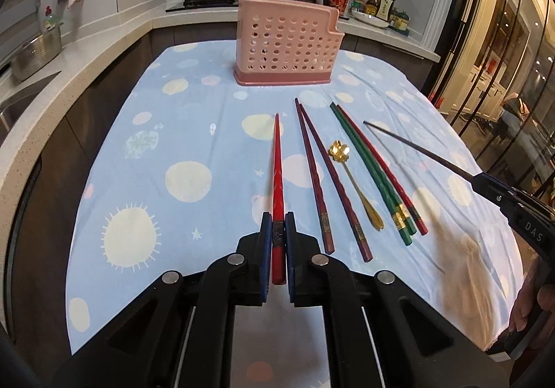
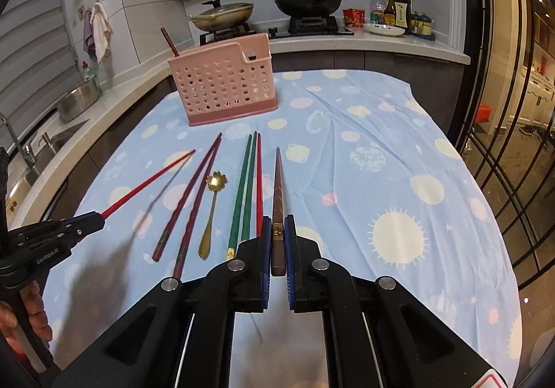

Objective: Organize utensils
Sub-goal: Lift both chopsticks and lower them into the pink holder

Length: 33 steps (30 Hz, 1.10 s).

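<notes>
My left gripper (image 1: 277,232) is shut on a red chopstick (image 1: 277,166), held above the cloth and pointing at the pink utensil holder (image 1: 286,44). My right gripper (image 2: 277,235) is shut on a dark brown chopstick (image 2: 278,187), also raised. The left gripper shows in the right wrist view (image 2: 99,216), the right gripper in the left wrist view (image 1: 480,180). On the cloth between them lie two maroon chopsticks (image 1: 317,176), a gold spoon (image 1: 353,180), two green chopsticks (image 1: 371,173) and one red chopstick (image 1: 381,169). One chopstick (image 2: 170,41) stands in the holder.
A blue spotted cloth (image 2: 399,162) covers the table. Behind it runs a counter with a stove, two lidded pans (image 2: 305,3), sauce bottles (image 2: 392,10) and a plate. A sink with a metal bowl (image 2: 78,100) is on the left. Glass doors are on the right.
</notes>
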### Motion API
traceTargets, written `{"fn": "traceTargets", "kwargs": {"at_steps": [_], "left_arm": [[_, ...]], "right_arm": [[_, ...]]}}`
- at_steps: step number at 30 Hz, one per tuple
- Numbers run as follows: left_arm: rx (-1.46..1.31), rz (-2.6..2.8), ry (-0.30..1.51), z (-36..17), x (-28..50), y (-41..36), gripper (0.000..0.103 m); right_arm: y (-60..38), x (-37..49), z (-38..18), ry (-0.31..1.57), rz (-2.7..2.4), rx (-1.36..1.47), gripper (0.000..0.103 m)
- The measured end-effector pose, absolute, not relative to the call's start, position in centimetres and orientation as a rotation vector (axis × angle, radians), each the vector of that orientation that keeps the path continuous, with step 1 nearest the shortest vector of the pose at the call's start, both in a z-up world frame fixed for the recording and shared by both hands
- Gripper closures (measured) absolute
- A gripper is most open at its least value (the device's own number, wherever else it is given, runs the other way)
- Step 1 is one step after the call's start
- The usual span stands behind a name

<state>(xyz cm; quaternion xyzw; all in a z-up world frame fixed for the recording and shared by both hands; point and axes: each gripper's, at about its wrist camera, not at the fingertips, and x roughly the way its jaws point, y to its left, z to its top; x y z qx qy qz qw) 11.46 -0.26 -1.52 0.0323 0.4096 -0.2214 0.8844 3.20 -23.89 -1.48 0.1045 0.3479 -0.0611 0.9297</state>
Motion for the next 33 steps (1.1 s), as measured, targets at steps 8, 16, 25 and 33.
{"fn": "traceTargets", "kwargs": {"at_steps": [8,16,25,33], "left_arm": [[0.041,-0.474,0.754,2.8,11.7,0.3,0.096],[0.049,-0.469,0.672,6.1,13.0,-0.1,0.096],[0.089,-0.452,0.585,10.0,16.4,-1.9,0.096],[0.082,-0.453,0.494,14.4,19.6,-3.2,0.096]], "right_arm": [[-24.2,2.6,2.9,0.616,-0.09,0.241,0.096],[-25.0,3.1,6.1,0.534,-0.099,0.233,0.096],[-26.3,5.7,10.2,0.448,-0.1,0.213,0.096],[-27.4,9.7,13.5,0.38,-0.079,0.213,0.096]]}}
